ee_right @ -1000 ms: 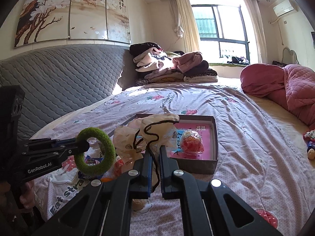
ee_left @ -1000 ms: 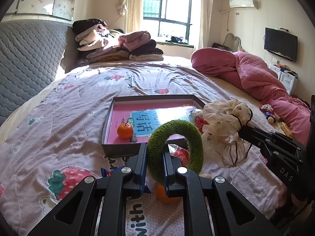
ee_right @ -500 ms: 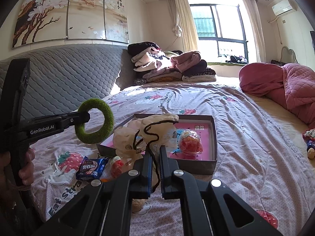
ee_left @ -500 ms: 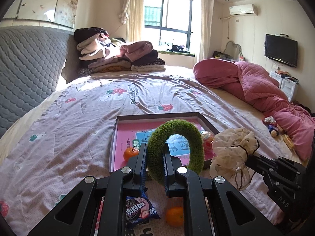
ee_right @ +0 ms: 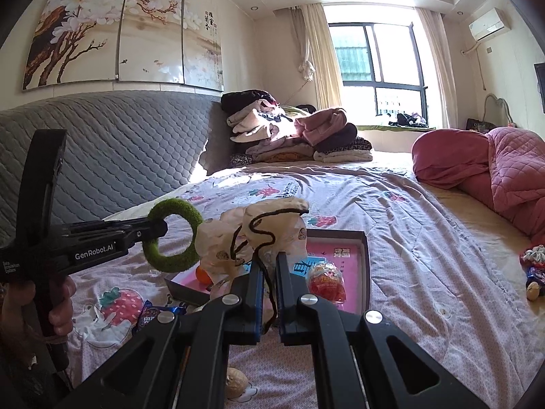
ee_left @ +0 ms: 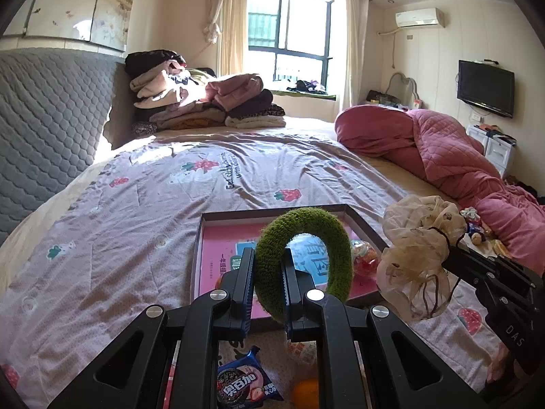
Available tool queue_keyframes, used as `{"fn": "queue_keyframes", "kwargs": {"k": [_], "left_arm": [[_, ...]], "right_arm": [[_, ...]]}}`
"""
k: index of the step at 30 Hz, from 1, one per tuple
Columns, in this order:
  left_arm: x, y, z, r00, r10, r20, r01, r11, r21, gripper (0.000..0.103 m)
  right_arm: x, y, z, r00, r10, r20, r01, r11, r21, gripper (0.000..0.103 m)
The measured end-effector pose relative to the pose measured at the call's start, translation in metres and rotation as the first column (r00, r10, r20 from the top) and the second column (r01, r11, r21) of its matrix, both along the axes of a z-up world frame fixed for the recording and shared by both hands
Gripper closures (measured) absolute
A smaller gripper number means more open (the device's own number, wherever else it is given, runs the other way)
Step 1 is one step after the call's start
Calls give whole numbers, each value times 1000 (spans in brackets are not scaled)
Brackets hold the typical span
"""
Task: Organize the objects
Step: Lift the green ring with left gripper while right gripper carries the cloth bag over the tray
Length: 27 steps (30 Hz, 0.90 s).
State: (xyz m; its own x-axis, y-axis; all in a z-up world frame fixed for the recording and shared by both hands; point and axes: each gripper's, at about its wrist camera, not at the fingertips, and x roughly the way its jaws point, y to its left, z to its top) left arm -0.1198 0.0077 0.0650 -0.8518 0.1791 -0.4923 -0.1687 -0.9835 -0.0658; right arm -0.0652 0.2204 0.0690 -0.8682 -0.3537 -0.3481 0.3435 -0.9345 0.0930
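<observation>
My left gripper [ee_left: 268, 266] is shut on a fuzzy green ring [ee_left: 303, 225], held upright in the air in front of a dark-rimmed box [ee_left: 238, 213] with a pink floor. In the right wrist view the same ring [ee_right: 177, 208] hangs from the left gripper [ee_right: 160, 230], with a person's hand [ee_right: 61, 306] on its handle. My right gripper [ee_right: 269, 266] is shut on the black drawstring of a cream gauze pouch [ee_right: 272, 225], which is held above the box's near edge. The box [ee_right: 366, 272] holds an orange [ee_right: 203, 274] and a red wrapped sweet [ee_right: 327, 281].
On the strawberry-print bedspread below the grippers lie a blue snack packet [ee_left: 245, 388], another orange [ee_left: 306, 390] and a walnut [ee_right: 236, 387]. A pink quilt [ee_left: 442, 150] is bunched at the right, folded clothes [ee_left: 201, 102] are piled at the back, and a grey headboard [ee_left: 44, 119] runs along the left.
My left gripper has risen with the green ring, so the box sits lower in its view and the snack packet has come into sight. The right gripper has kept still with the pouch.
</observation>
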Motion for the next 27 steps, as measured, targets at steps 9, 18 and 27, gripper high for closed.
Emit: {"fn": "queue_keyframes", "kwargs": {"k": [9,18,27], "left_arm": [[-14,-7,3,1000,22,-13,-22,1000,-4,89],[-29,-6,1,1000,23,-10,-23,1000,-15,89],[-49,-19,1,999,48,-12,-48,999,-10,89]], "right_arm": [[-16,1,15,999,-7,-40,7,1000,5,96],[-34,4,25,998,-16,-66,16,1000,7,96],[-49,-3,31,996,-3,-87,5,1000,27,96]]}}
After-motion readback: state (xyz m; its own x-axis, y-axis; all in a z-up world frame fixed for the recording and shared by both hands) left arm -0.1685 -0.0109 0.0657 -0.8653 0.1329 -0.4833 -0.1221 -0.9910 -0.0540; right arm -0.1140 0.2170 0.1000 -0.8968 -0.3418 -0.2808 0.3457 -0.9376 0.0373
